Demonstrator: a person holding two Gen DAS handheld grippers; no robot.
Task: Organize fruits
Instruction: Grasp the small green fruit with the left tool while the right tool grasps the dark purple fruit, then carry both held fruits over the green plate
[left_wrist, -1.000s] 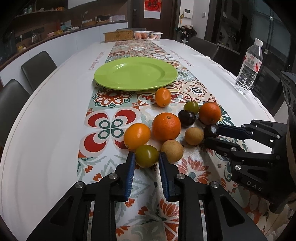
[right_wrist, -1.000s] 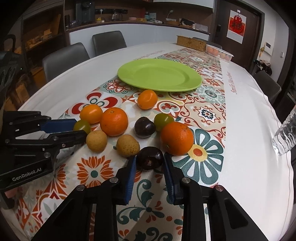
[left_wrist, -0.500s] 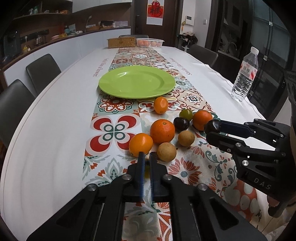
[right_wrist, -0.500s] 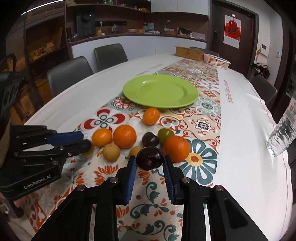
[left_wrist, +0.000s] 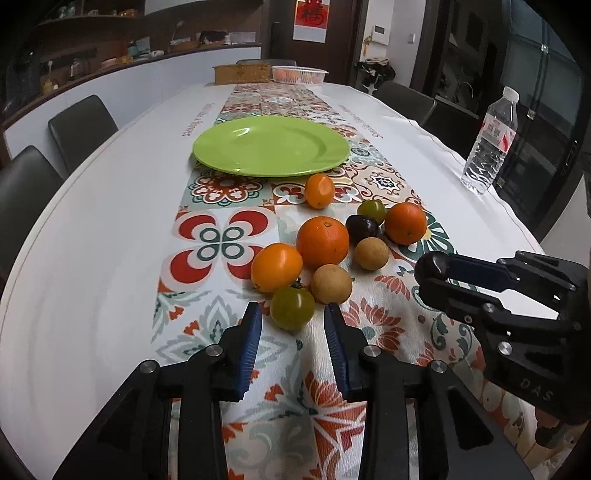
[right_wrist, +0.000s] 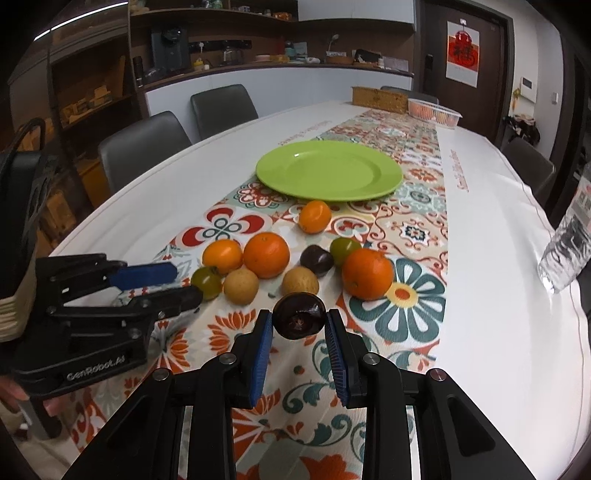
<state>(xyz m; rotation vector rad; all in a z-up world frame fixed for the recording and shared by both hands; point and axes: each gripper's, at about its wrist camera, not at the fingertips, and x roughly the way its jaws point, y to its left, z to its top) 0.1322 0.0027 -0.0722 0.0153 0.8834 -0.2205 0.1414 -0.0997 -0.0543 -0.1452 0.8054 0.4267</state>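
Left hand-held gripper just opening, green tomato seemingly untouched between its tips

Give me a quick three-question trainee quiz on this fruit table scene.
1. True or false: the green plate already holds fruit.
2. Which gripper holds a dark plum: A) left gripper B) right gripper?
3. What lies on the cloth between the left jaws?

Key: 1. False, it is bare. 2. B. 3. A green tomato, not gripped; those jaws have just been opening.
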